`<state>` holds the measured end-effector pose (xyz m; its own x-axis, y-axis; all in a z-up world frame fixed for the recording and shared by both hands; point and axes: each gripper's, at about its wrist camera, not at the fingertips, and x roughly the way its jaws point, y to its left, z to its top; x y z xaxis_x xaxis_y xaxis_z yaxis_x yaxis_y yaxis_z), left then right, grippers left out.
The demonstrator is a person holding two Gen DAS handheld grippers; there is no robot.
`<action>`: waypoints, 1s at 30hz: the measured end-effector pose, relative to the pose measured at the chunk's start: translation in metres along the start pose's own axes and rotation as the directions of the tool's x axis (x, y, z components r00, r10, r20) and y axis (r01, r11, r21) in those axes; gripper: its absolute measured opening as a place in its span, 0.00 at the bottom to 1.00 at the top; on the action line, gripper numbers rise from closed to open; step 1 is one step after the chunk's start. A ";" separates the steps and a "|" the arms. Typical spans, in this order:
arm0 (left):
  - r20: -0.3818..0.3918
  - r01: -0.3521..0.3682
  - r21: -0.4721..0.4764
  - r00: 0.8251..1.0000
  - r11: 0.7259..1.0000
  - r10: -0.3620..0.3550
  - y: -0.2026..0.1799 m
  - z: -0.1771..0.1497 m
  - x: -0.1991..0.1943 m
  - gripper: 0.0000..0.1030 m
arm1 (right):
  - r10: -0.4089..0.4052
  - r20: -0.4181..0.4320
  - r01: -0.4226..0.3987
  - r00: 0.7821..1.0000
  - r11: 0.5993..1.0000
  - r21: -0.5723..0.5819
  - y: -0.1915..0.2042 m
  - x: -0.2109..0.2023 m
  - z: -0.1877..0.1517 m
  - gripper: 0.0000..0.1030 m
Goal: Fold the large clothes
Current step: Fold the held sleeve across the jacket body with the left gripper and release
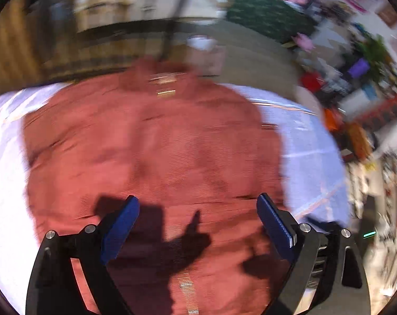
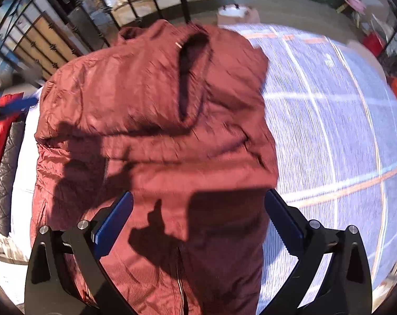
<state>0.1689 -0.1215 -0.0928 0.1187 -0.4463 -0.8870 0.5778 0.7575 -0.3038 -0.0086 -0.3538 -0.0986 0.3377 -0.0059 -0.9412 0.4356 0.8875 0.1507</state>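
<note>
A dark red jacket lies bunched across the pale checked sheet, collar at the far edge. Left gripper and right gripper hover over it, jaws wide, empty. Grabbing one puffy layer could drag the bundle crooked; bare sheet lies rightward

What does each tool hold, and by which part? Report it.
Nothing. The left tool and the right tool both stand open above the red jacket, with no cloth between the fingers.
</note>
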 end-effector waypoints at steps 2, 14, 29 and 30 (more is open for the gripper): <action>0.014 -0.077 -0.047 0.997 0.996 0.078 0.033 -0.003 -0.005 0.86 | -0.008 0.026 0.009 1.000 0.999 -0.043 0.013 -0.002 0.014 0.95; -0.017 -0.264 0.035 0.964 0.964 0.265 0.089 0.030 0.034 0.87 | -0.005 0.093 0.039 0.996 0.930 -0.366 0.106 0.027 0.088 0.95; -0.197 -0.291 0.039 0.936 0.956 0.293 0.124 0.048 0.093 0.95 | -0.185 -0.116 0.135 0.976 0.930 -0.341 0.081 0.120 0.110 0.95; -0.193 -0.291 0.038 0.936 0.956 0.293 0.125 0.048 0.092 0.95 | -0.183 -0.117 0.134 0.976 0.931 -0.338 0.081 0.120 0.110 0.95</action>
<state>0.2907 -0.0909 -0.1955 0.1245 -0.1037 -0.9868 0.5484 0.8360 -0.0186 0.1592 -0.3339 -0.1664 0.1521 -0.1146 -0.9817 0.1686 0.9817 -0.0884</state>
